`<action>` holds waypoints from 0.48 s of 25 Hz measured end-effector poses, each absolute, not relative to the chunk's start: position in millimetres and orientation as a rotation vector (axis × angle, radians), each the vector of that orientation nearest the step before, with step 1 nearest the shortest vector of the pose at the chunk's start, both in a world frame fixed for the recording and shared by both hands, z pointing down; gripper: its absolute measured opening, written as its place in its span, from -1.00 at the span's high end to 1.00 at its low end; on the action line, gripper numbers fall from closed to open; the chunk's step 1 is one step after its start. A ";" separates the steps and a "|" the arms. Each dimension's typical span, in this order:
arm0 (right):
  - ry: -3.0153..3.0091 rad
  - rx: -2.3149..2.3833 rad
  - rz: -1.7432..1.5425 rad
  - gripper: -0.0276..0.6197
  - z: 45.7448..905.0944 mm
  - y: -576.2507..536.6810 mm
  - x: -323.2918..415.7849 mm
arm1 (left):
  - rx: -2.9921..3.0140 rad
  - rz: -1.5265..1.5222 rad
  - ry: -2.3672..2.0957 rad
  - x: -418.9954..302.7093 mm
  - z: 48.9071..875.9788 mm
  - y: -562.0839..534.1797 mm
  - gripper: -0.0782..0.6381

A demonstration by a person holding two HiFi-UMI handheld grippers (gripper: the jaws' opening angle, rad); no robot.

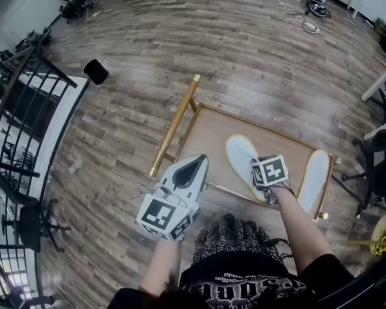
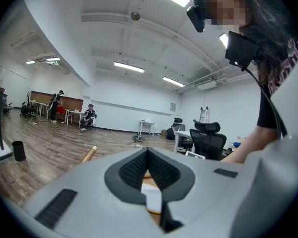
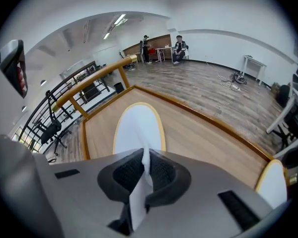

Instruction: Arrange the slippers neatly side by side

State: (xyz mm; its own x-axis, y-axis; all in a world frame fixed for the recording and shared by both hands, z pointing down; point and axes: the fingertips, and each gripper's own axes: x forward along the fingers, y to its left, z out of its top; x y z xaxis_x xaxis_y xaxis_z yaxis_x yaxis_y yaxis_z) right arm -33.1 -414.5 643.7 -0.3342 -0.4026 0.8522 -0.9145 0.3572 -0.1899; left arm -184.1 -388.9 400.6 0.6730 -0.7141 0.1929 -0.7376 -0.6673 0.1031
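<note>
Grey-brown plank floor [image 1: 212, 37] runs to white walls [image 2: 64, 43] under long ceiling lights [image 2: 129, 67]. A black railing [image 1: 26, 108] lines one side (a black bin [image 1: 96, 71] stands near it), and a black office chair [image 2: 207, 135] stands opposite.

Two flat white ovals edged in pale yellow, resting on a wooden platform [image 1: 212, 131]. One slipper [image 1: 241, 152] lies toward the middle, toe pointing away, a thin white edge at its near end pinched in the right claw [image 3: 145, 170]. Other slipper [image 1: 314, 180] lies flat, well apart at the platform's right end, slightly angled.
</note>
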 end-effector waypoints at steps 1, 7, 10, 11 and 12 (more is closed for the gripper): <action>-1.889 1.183 0.919 0.85 638.6 -415.0 -26.3 | 2.721 0.201 -1.177 -180.4 399.5 -389.9 0.80; -1.811 1.460 1.162 0.85 613.8 -404.5 30.2 | 2.786 0.180 -1.077 -147.1 390.1 -392.6 0.80; -1.736 1.606 1.339 0.86 609.8 -390.6 63.8 | 2.815 0.163 -1.033 -128.9 383.7 -394.2 0.80; -1.710 1.648 1.380 0.86 609.9 -385.2 74.9 | 2.822 0.154 -1.015 -122.4 381.2 -395.0 0.80; -1.687 1.683 1.411 0.86 610.6 -379.9 85.4 | 2.834 0.148 -0.995 -115.5 378.6 -395.8 0.80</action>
